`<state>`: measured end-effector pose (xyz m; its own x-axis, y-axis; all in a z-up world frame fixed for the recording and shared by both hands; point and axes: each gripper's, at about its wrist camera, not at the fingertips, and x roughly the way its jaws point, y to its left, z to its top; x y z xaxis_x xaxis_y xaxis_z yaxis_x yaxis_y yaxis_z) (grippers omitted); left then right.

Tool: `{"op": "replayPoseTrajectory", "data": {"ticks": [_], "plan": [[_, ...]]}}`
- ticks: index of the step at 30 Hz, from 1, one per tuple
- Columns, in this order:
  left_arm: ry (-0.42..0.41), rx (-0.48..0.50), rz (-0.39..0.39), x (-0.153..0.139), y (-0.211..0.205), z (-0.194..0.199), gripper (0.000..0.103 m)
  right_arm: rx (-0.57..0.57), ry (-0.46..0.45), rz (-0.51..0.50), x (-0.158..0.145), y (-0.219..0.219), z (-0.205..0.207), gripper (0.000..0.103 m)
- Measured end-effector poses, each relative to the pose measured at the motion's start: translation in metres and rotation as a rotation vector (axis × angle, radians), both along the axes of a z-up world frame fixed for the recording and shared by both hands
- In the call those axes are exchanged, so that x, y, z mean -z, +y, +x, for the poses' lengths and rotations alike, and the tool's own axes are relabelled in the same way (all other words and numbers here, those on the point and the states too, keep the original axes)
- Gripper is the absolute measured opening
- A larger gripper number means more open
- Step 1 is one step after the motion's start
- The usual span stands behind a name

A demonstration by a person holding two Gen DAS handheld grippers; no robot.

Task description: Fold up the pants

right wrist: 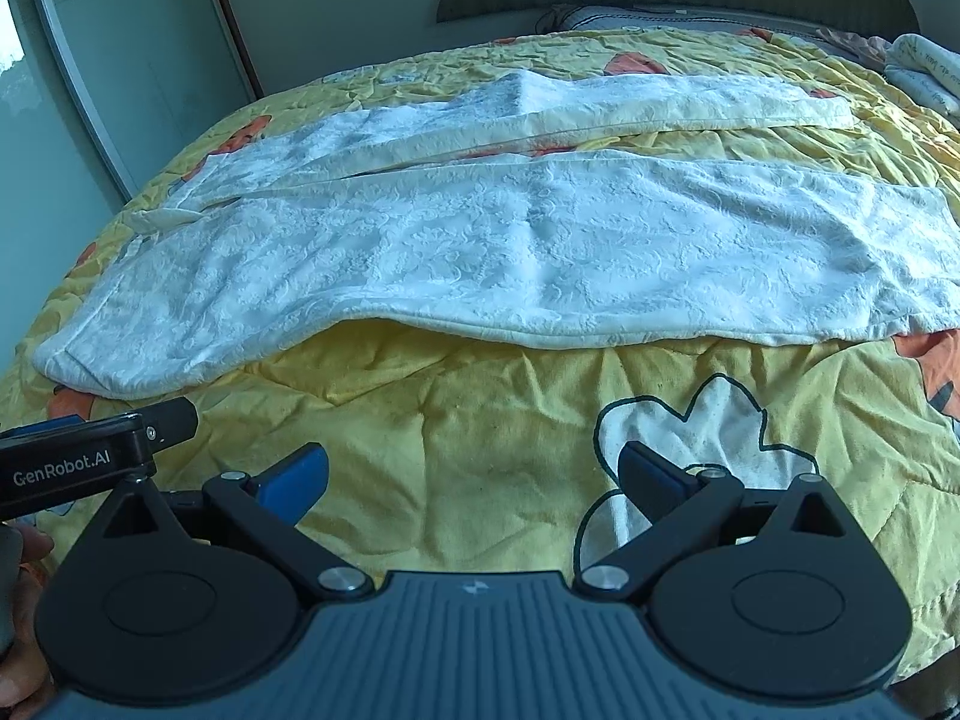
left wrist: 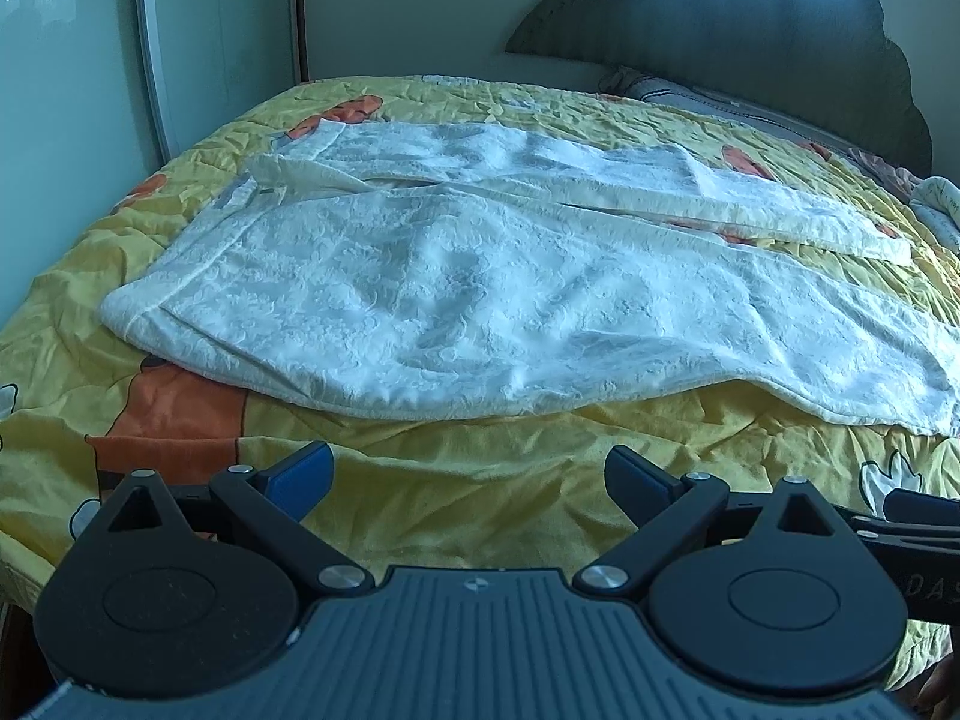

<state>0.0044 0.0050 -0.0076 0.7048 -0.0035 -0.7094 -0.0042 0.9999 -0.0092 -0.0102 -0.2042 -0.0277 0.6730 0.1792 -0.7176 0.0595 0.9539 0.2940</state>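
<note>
White textured pants (left wrist: 480,282) lie spread flat across a yellow quilt, waist to the left, two legs running right; they also show in the right wrist view (right wrist: 510,240). The far leg (right wrist: 630,99) lies apart from the near one. My left gripper (left wrist: 468,480) is open and empty, hovering over the quilt just short of the pants' near edge. My right gripper (right wrist: 474,480) is open and empty, also short of the near edge. The left gripper's body (right wrist: 78,456) shows at the left of the right wrist view.
The yellow quilt (left wrist: 480,480) with orange and white cartoon prints covers the bed. A dark scalloped headboard (left wrist: 750,30) and pillows (right wrist: 630,18) stand at the far right. A sliding wardrobe door (right wrist: 132,60) and wall are at the left. Folded cloth (right wrist: 924,72) lies at the right edge.
</note>
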Motion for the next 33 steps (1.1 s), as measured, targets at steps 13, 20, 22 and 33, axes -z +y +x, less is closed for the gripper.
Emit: {"op": "replayPoseTrajectory", "data": {"ticks": [13,20,22,33], "plan": [[0.01,0.001,0.008,0.0018,0.0004,0.0009,0.098,-0.008,0.001,0.009,0.0013,0.0004,0.0015,0.103],[0.02,0.0,0.006,0.0037,0.0015,0.0027,0.098,-0.013,0.002,0.015,0.0019,0.0008,0.0018,0.103],[0.024,0.0,0.007,0.0041,0.0015,0.003,0.098,-0.014,0.004,0.016,0.0023,0.0007,0.0021,0.103],[0.015,0.001,-0.009,0.0048,0.0027,0.0029,0.098,-0.024,-0.006,0.027,0.0024,0.0016,0.0025,0.103]]}}
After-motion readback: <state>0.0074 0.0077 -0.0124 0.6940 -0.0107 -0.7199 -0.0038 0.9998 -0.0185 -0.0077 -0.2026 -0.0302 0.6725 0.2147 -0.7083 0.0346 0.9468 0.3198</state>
